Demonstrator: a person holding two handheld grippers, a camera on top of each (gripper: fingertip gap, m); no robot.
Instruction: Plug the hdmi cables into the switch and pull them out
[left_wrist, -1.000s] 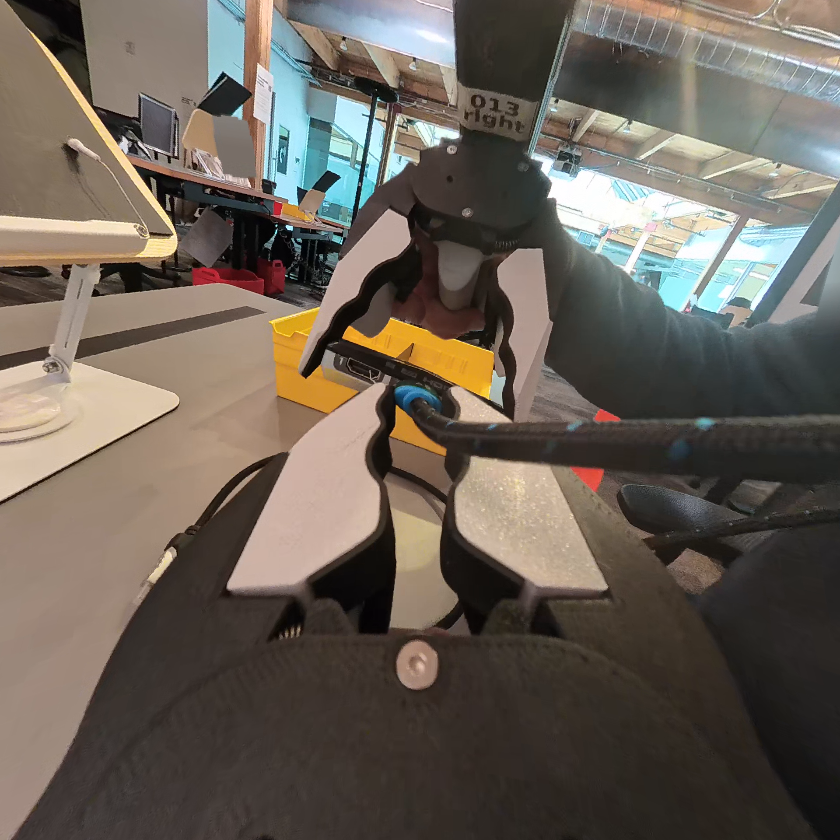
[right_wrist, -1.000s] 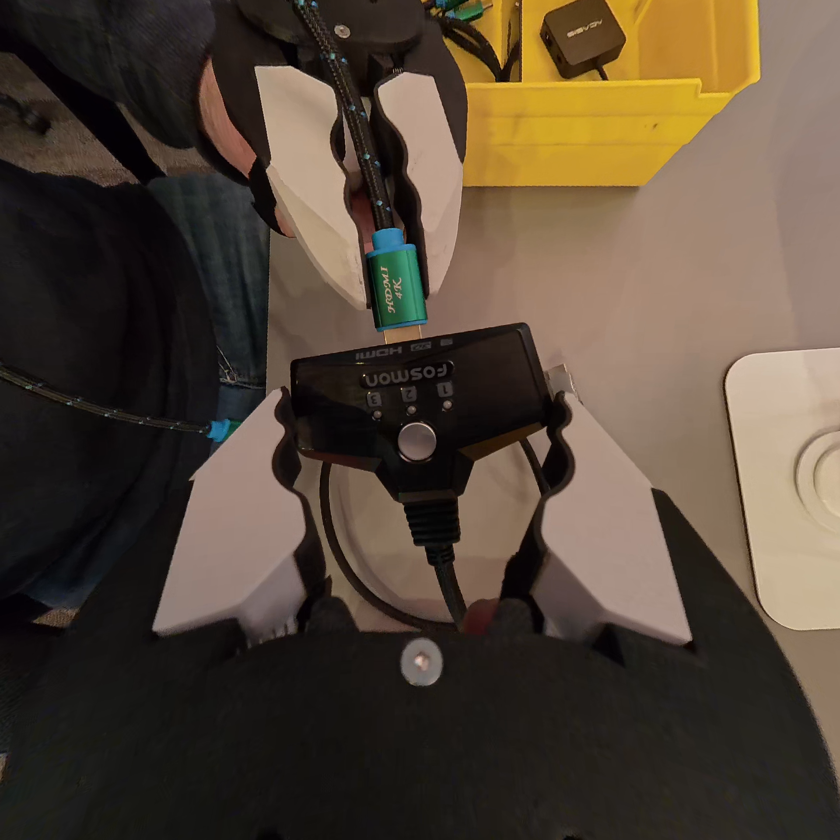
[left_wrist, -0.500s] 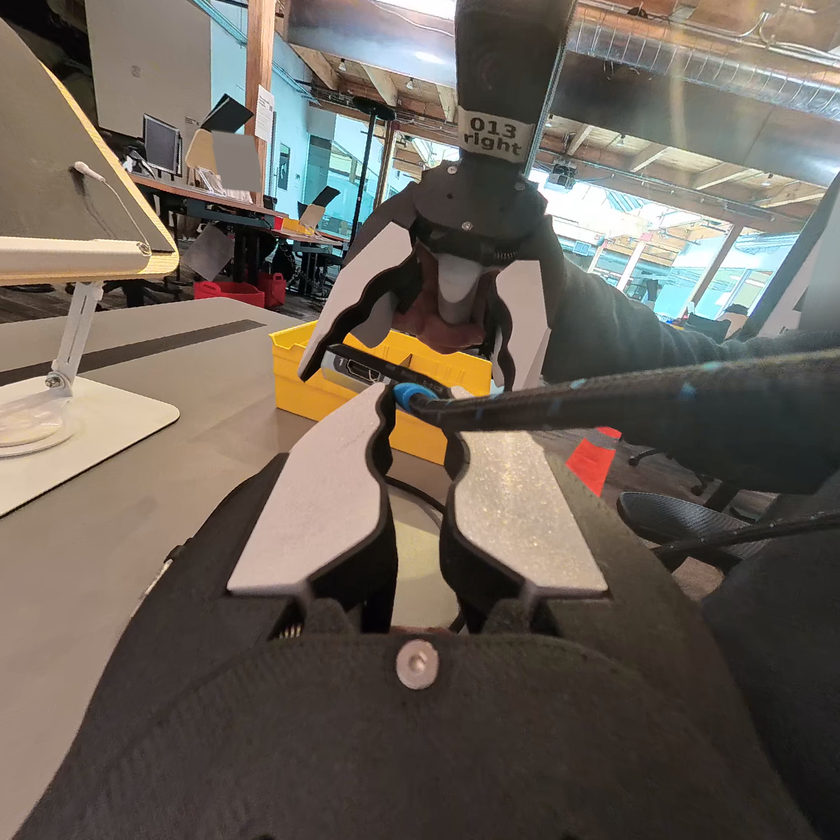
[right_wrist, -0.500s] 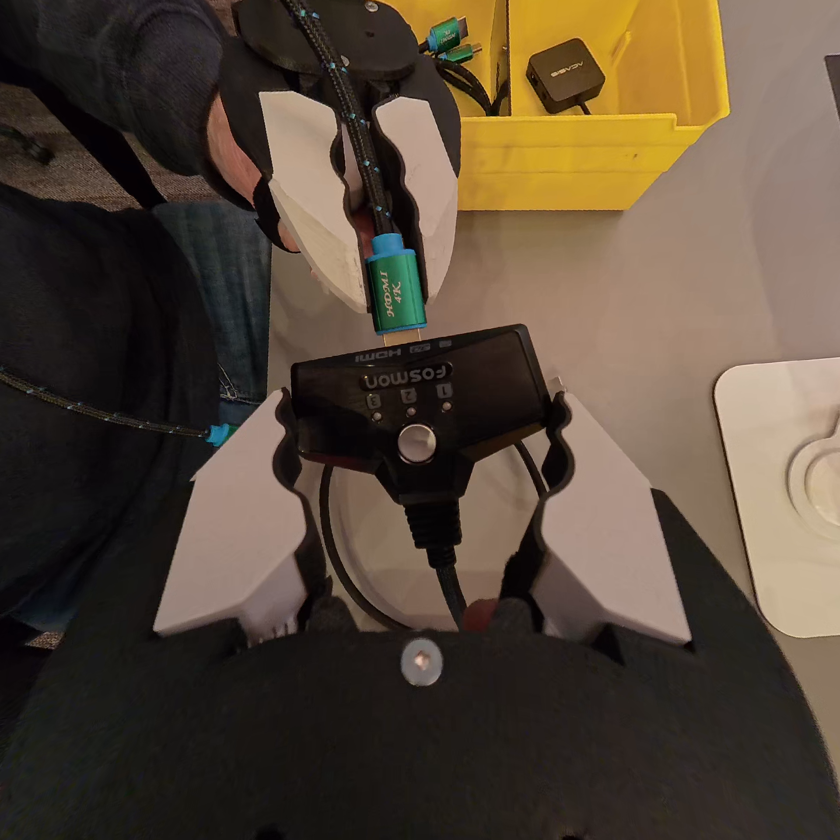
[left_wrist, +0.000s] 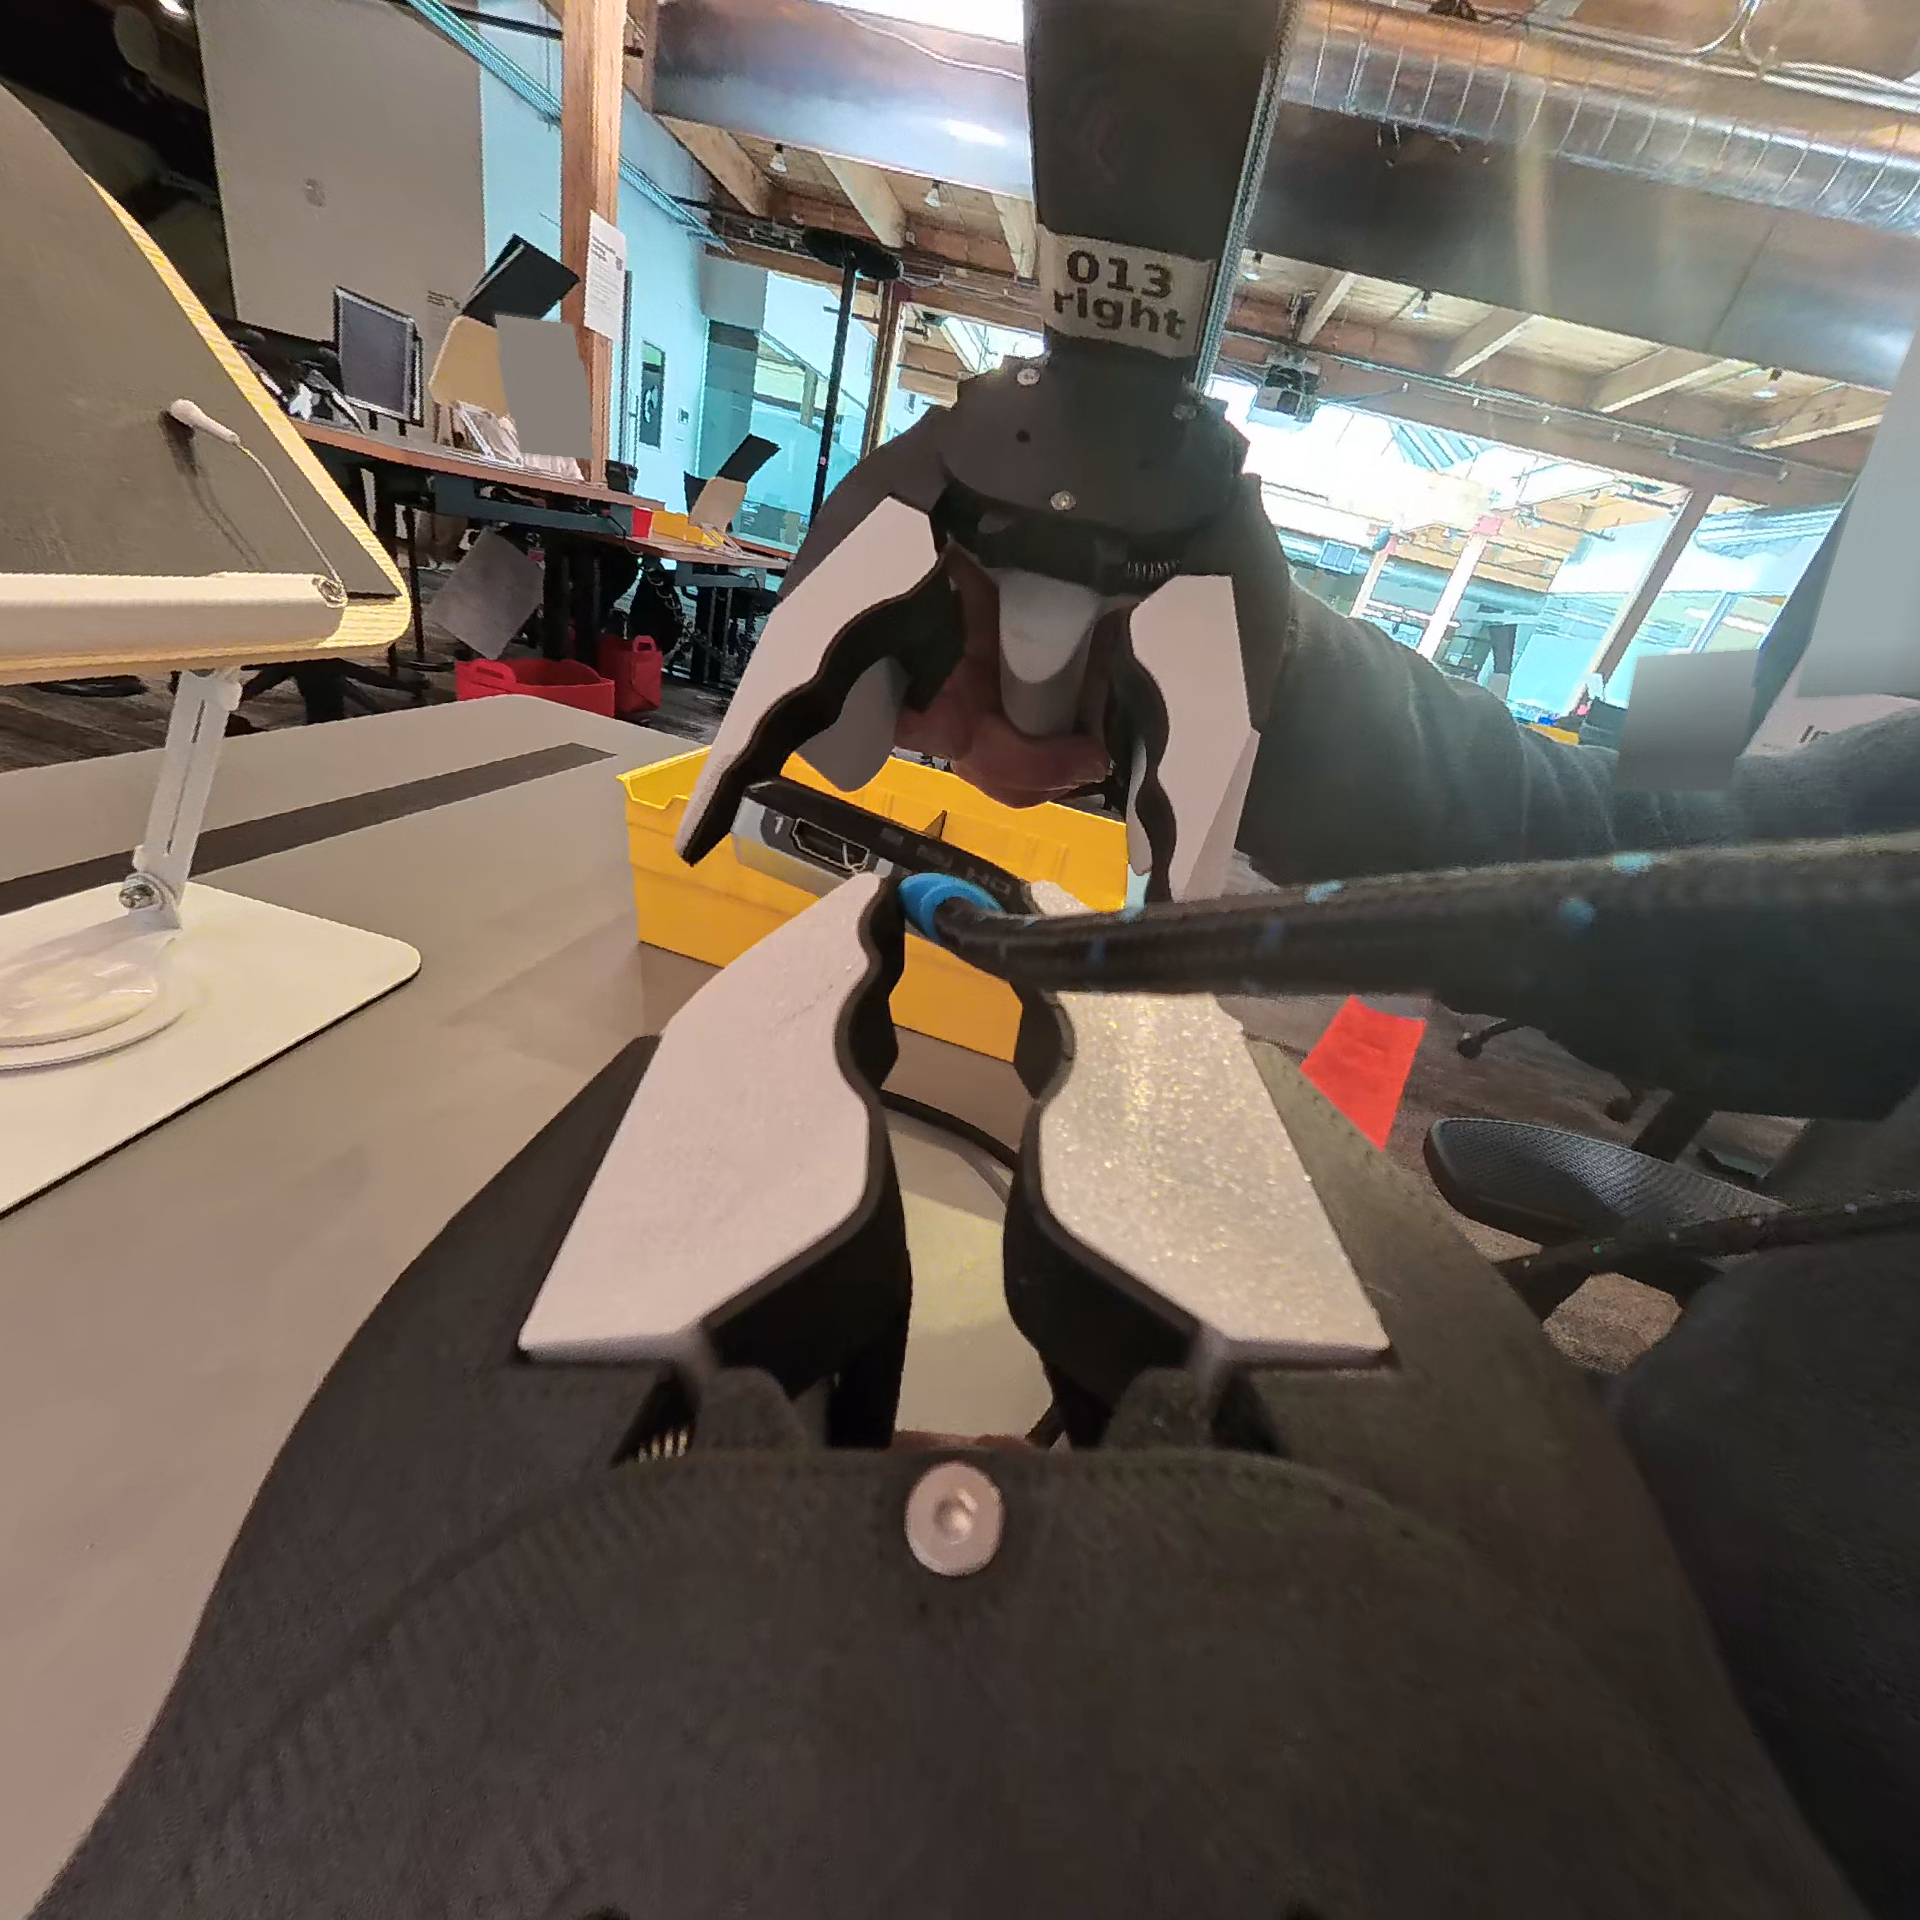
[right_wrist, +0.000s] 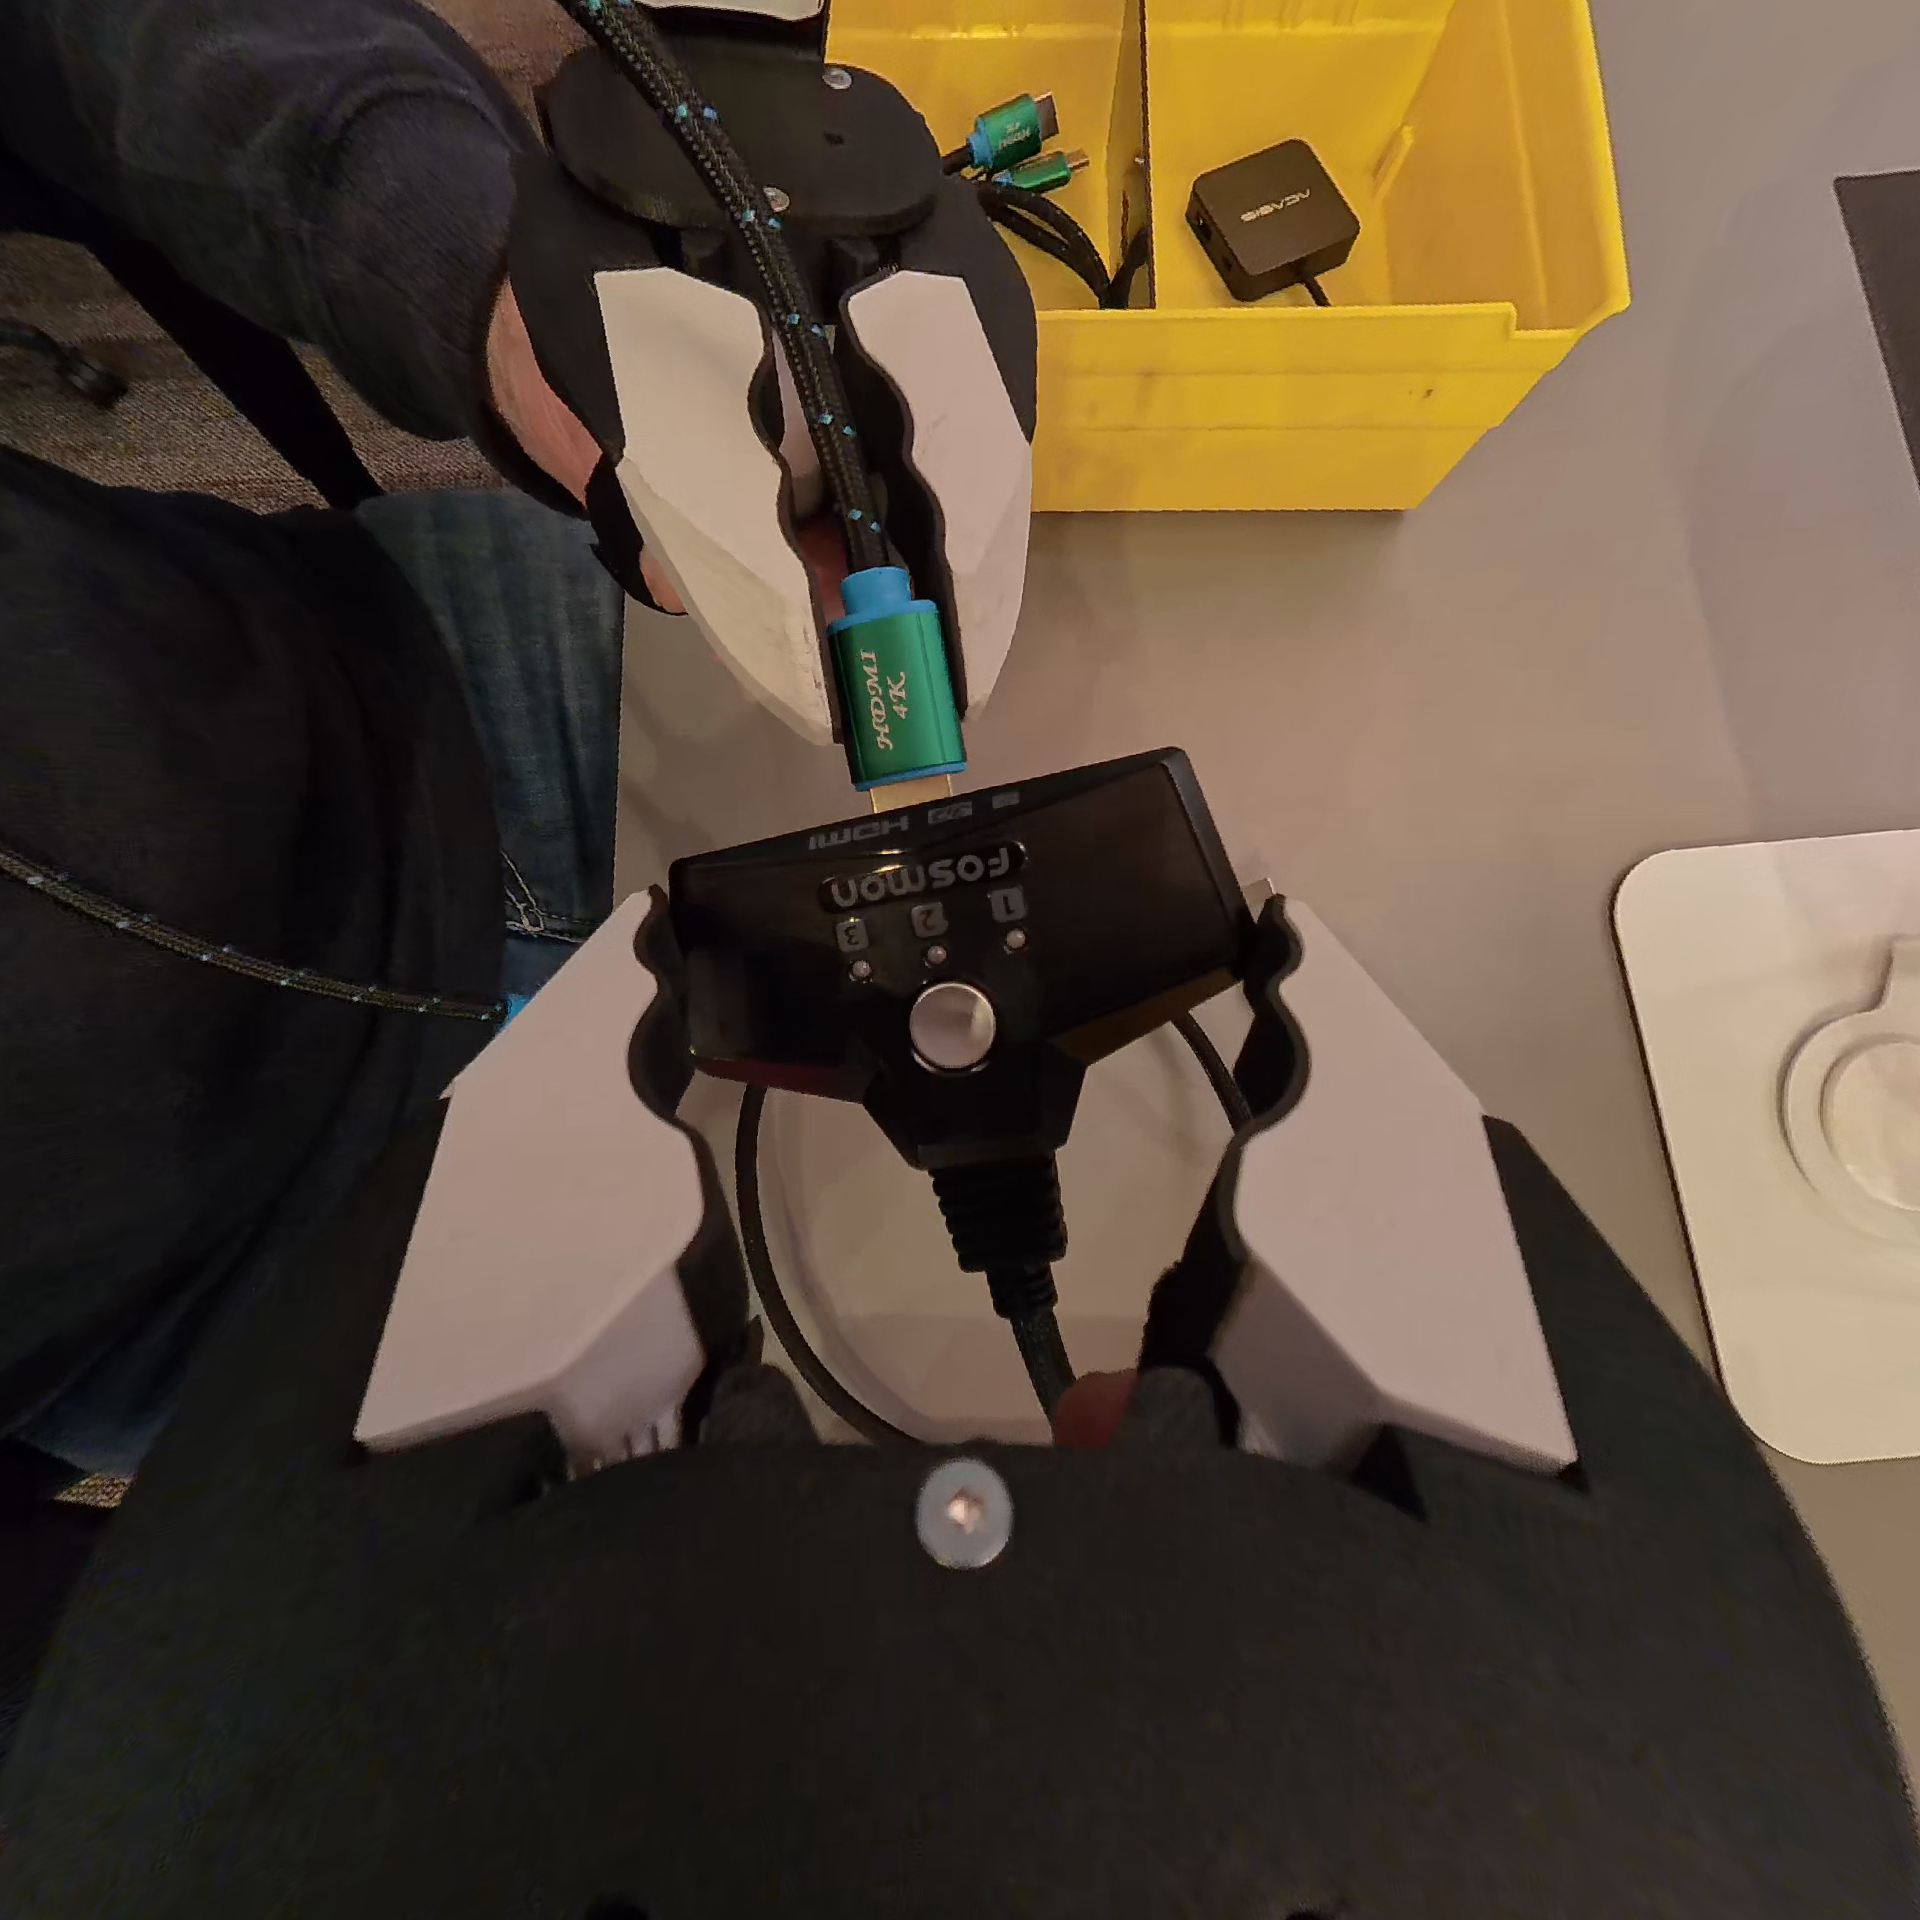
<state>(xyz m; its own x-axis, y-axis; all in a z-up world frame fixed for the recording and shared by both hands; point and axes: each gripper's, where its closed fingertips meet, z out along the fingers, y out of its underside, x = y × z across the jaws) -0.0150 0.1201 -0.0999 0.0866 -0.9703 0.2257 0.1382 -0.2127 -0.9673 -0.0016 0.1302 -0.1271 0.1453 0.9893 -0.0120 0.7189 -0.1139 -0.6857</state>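
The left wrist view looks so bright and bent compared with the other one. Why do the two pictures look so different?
Left wrist view: daylit windows behind the right claw are washed out, and the wide lens bows the ceiling beams. The braided cable close to the camera is soft. Right wrist view: dimmer, warmer light looking down on the grey table; the switch and the green HDMI plug are sharp, with a faint sheen on the switch top.

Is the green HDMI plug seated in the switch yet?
Not fully. In the right wrist view the green plug still shows gold tip at the switch edge; depth cannot be told.
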